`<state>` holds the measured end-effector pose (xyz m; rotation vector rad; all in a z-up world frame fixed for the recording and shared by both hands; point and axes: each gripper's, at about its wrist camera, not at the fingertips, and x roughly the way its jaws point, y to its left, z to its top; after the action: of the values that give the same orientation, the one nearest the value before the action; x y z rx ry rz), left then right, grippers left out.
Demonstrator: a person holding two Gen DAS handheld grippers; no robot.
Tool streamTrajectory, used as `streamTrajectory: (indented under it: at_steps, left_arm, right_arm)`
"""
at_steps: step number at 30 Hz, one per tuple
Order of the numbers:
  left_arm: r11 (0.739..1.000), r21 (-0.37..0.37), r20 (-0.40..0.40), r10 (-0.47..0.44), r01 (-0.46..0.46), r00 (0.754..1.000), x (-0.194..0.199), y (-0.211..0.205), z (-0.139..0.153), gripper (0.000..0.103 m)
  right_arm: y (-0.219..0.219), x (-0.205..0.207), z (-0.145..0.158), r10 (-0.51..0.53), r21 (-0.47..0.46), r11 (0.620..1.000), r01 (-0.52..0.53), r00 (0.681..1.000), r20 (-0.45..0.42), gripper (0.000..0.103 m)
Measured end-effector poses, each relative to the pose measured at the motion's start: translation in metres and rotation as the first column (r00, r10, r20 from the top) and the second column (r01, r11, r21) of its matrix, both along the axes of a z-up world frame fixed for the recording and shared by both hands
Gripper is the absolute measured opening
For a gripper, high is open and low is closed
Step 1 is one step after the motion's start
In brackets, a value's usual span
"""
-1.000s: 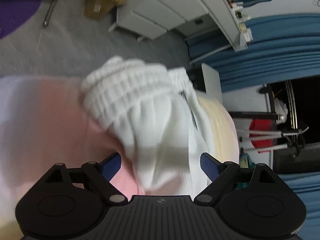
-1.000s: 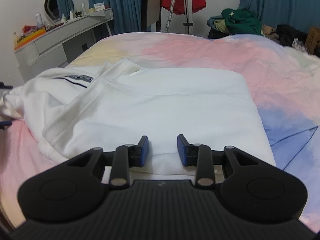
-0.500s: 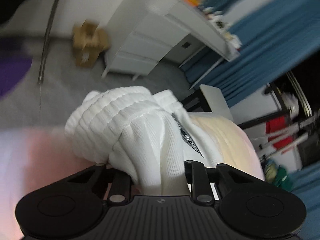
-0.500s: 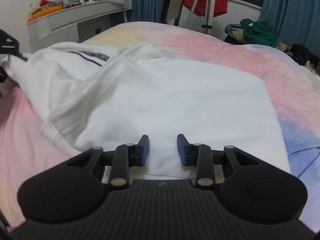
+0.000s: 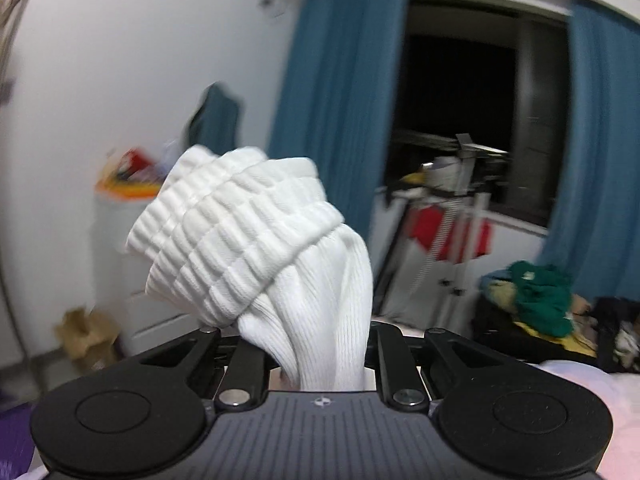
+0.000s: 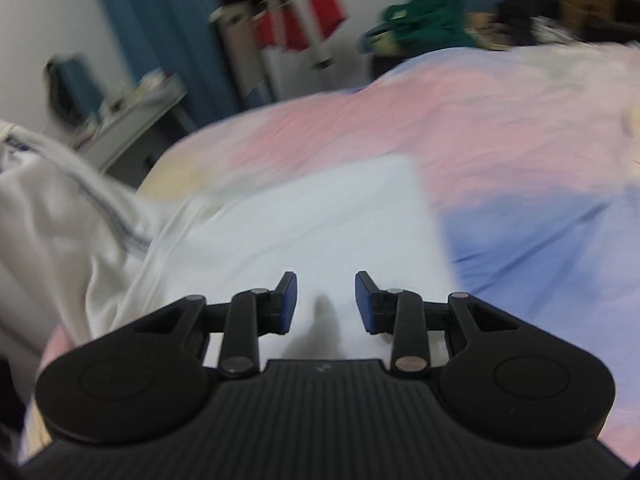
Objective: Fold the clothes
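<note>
A white ribbed sleeve cuff (image 5: 240,232) bunches up in front of my left gripper (image 5: 316,344). Its jaws are closing on the sleeve cloth, which fills the gap and hides the pads; the cuff is raised off the bed. In the right wrist view the white garment (image 6: 320,220) lies folded flat on the pink and blue bedspread (image 6: 460,120). Its left part (image 6: 52,208), with a dark stripe, is pulled up off the bed. My right gripper (image 6: 326,300) hovers over the garment's near edge, open, with nothing between its blue pads (image 6: 289,300).
A drying rack with a red item (image 5: 452,232) stands by the dark window, between blue curtains (image 5: 332,100). Piled clothes with a green garment (image 5: 536,300) lie at the right. A white dresser (image 6: 132,120) stands left of the bed, a cardboard box (image 5: 84,336) below.
My left gripper shut on the sleeve, lifted it off the bed and rolled, so its view swung from the floor to the wall and window. My right gripper shifted and tilted over the garment.
</note>
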<state>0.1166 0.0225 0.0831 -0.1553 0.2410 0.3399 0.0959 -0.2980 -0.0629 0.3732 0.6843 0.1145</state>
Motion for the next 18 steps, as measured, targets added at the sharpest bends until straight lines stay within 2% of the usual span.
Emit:
streamTrajectory:
  at_steps: [4, 7, 11, 15, 18]
  left_arm:
    - [0.993, 0.073, 0.023, -0.1, 0.098, 0.995, 0.004, -0.094, 0.0, 0.015]
    - [0.971, 0.193, 0.021, -0.15, 0.143, 0.989, -0.002, -0.173, -0.02, 0.014]
    - [0.932, 0.301, -0.006, -0.209, 0.201, 0.978, -0.006, -0.25, -0.066, 0.014]
    - [0.883, 0.377, -0.095, -0.264, 0.28, 0.96, -0.008, -0.298, -0.122, 0.014]
    - [0.849, 0.407, -0.187, -0.282, 0.336, 0.941, -0.001, -0.316, -0.157, 0.015]
  right_arm:
    - [-0.041, -0.005, 0.008, -0.112, 0.046, 0.993, 0.111, 0.994, 0.015, 0.036]
    - [-0.069, -0.007, 0.004, -0.193, 0.144, 0.972, 0.188, 0.981, 0.018, 0.037]
    - [-0.1, -0.004, -0.013, -0.257, 0.281, 0.924, 0.261, 0.965, -0.052, 0.037]
    - [-0.129, -0.01, -0.019, -0.321, 0.363, 0.874, 0.323, 0.945, -0.069, 0.037]
    - [-0.145, -0.013, -0.024, -0.345, 0.436, 0.832, 0.344, 0.935, -0.079, 0.036]
